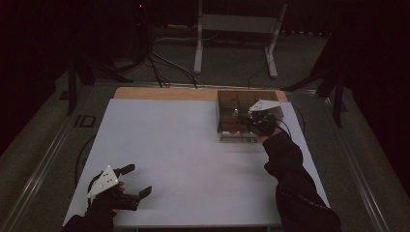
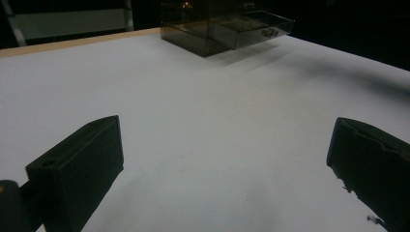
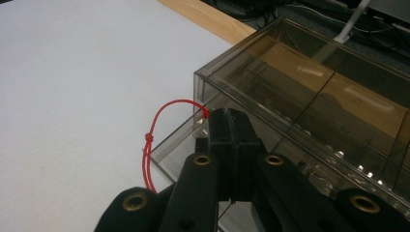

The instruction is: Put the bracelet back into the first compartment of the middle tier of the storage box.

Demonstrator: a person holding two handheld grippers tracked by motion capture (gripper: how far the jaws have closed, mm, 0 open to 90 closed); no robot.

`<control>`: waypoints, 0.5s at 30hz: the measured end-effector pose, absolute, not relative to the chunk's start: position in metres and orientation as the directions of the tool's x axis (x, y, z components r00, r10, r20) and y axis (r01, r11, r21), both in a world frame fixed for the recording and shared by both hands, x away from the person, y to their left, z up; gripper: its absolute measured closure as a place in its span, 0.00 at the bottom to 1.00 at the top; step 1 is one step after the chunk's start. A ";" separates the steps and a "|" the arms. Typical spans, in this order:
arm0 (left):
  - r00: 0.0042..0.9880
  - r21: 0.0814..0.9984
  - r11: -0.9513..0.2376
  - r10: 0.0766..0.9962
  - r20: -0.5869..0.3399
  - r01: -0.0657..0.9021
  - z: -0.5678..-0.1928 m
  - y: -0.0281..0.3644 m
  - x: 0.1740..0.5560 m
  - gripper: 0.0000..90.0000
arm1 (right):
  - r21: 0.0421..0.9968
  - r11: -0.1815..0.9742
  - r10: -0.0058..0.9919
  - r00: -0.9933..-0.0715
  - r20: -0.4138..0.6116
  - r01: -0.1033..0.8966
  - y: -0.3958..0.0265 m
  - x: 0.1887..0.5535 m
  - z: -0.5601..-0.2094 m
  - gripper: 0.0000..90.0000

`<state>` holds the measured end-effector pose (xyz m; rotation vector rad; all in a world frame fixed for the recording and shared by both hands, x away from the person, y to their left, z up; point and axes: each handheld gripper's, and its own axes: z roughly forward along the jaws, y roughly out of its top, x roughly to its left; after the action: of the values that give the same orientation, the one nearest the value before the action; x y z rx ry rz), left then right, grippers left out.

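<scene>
From the high view, we rest our left claw near the front left corner of the white tabletop, jaws spread and empty, well apart from the work; it seems parked there so as to keep out of the way. Our right claw reaches to the smoked clear drawer box at the far right of the tabletop, just at its pulled-out lower drawer.

In the left gripper view, the two black jaws stand wide apart over bare white surface, with the drawer box far ahead and its drawer jutting out, open so that something can go in or come out.

In the right gripper view, our right claw has its jaws pressed together, pinching a red string loop by one end; the string arches out from the jaw tips and hangs beside the drawer's near corner. We judge that the thin cord calls for this tight pinch, held over the open drawer so as to lay it inside.
</scene>
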<state>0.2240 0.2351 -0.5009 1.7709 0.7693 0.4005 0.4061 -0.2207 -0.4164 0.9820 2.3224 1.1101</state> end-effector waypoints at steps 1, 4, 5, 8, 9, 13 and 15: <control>0.731 0.937 -0.179 0.674 -0.106 0.300 -0.501 0.235 0.224 0.01 | 0.789 0.443 0.731 -0.681 -0.041 0.427 -0.221 0.406 -0.416 1.00; 0.731 0.937 -0.179 0.674 -0.105 0.299 -0.501 0.235 0.224 0.01 | 0.789 0.437 0.736 -0.676 -0.038 0.432 -0.220 0.410 -0.420 1.00; 0.731 0.937 -0.179 0.674 -0.106 0.300 -0.501 0.235 0.224 0.01 | 0.789 0.433 0.737 -0.675 -0.031 0.436 -0.220 0.410 -0.421 1.00; 0.731 0.937 -0.177 0.674 -0.107 0.301 -0.501 0.235 0.224 0.01 | 0.792 0.429 0.734 -0.679 -0.026 0.434 -0.218 0.412 -0.424 1.00; 0.731 0.937 -0.177 0.675 -0.107 0.300 -0.501 0.235 0.224 0.01 | 0.791 0.435 0.732 -0.681 -0.031 0.431 -0.218 0.413 -0.425 1.00; 0.731 0.937 -0.177 0.674 -0.107 0.301 -0.501 0.235 0.224 0.01 | 0.788 0.438 0.732 -0.681 -0.032 0.434 -0.216 0.415 -0.428 1.00; 0.731 0.937 -0.177 0.674 -0.107 0.301 -0.501 0.235 0.224 0.01 | 0.786 0.438 0.733 -0.679 -0.031 0.437 -0.215 0.416 -0.430 1.00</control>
<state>0.2241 0.2350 -0.5012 1.7692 0.7700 0.3992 0.4158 -0.2148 -0.4297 0.9954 2.3266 1.1117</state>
